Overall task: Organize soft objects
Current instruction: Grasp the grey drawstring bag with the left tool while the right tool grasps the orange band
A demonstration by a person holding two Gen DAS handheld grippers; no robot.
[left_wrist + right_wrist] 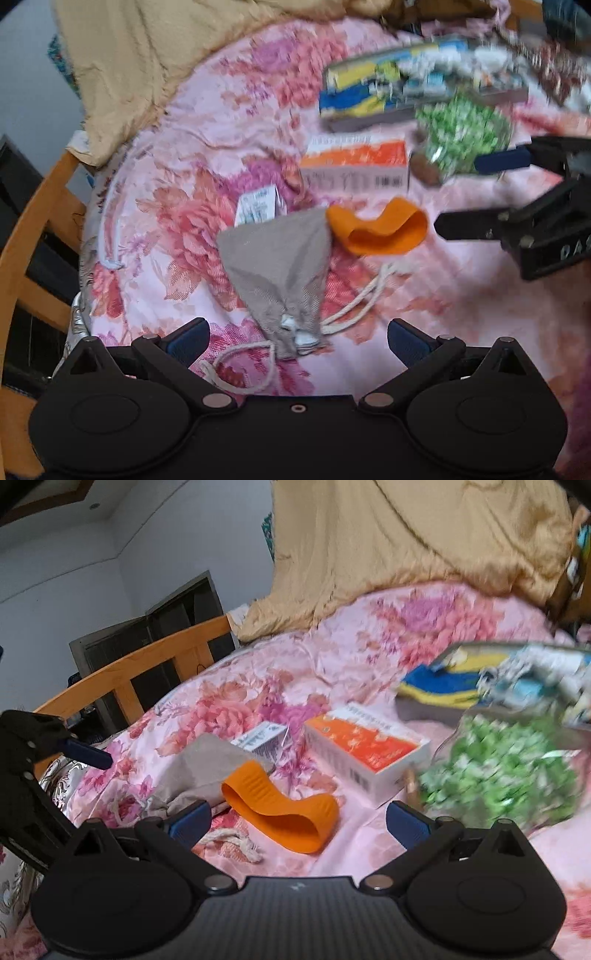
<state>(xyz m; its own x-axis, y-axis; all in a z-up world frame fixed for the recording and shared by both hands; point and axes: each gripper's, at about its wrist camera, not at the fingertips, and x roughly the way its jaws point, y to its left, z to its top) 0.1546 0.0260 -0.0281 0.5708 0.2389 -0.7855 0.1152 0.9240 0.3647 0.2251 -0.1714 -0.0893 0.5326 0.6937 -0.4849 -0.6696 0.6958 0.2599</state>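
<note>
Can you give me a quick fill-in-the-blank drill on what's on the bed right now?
1. The grey drawstring pouch lies on the floral ____.
2. The soft sleeve touching the pouch is coloured ____.
3. Both the left hand-held gripper and the right hand-held gripper have their jaws ____.

Missing words: bedsheet; orange; open

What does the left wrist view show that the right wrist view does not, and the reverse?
Only the left wrist view shows the whole grey drawstring pouch with its gathered mouth and both white cord loops, and the right gripper entering from the right, open.

Only the right wrist view shows the room's grey wall, a dark doorway, and the left gripper at the left edge.

Both show the orange silicone piece, the orange and white box, the green patterned bag, the tan blanket and the floral bedspread.
</note>
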